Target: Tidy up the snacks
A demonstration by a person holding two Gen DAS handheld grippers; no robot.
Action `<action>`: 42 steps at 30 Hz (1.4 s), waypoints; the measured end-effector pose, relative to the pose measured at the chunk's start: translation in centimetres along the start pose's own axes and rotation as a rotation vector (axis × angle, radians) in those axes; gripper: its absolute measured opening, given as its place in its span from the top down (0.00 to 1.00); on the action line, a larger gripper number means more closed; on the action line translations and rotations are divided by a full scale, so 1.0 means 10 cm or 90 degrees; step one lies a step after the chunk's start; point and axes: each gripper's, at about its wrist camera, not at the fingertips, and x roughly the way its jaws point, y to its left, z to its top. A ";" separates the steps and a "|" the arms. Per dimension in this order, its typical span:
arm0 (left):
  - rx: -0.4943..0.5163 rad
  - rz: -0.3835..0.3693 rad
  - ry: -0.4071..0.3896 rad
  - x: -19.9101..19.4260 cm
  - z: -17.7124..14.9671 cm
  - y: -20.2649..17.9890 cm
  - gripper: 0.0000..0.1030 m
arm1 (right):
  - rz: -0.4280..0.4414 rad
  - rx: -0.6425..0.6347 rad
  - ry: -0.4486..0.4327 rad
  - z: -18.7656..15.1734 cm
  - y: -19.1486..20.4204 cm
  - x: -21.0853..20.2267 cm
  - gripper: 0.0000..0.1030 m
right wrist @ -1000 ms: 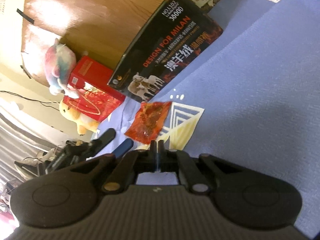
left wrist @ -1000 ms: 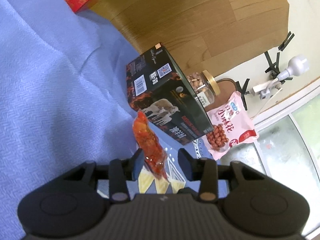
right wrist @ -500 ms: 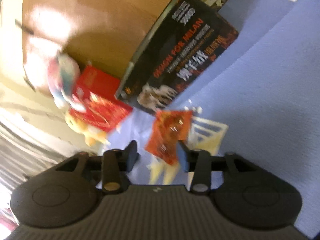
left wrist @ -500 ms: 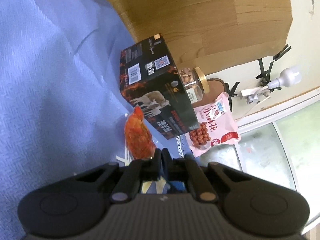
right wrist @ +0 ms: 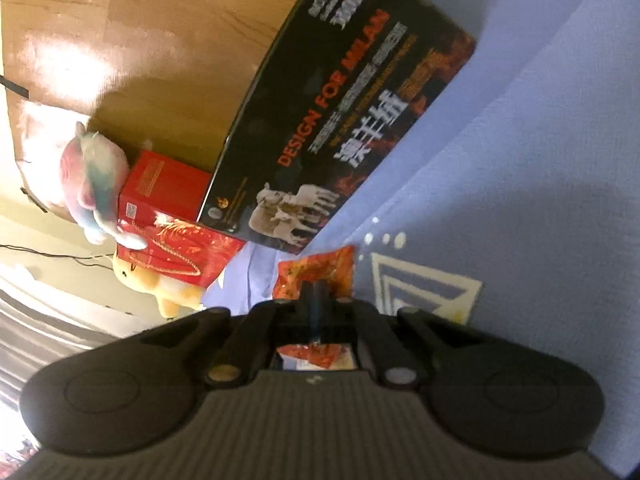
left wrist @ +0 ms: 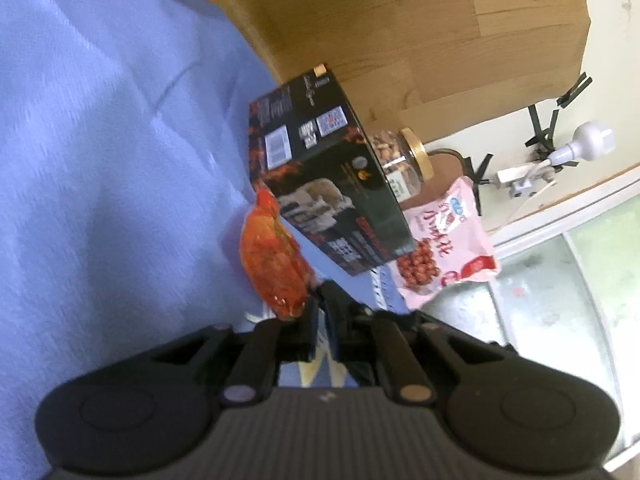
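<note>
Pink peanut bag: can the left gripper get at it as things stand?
Probably, with care: the left gripper is shut beside the red packet and must open first. The black box covers one corner of the pink peanut bag; the rest lies bare.

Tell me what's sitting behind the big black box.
In the left wrist view, behind the black box stand a glass jar of nuts with a gold lid and a pink peanut bag. The box covers the jar's lower part and anything else back there.
</note>
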 end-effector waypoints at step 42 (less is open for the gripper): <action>-0.012 0.017 0.088 0.21 0.43 0.11 0.92 | 0.001 -0.232 0.061 0.09 0.19 0.05 0.67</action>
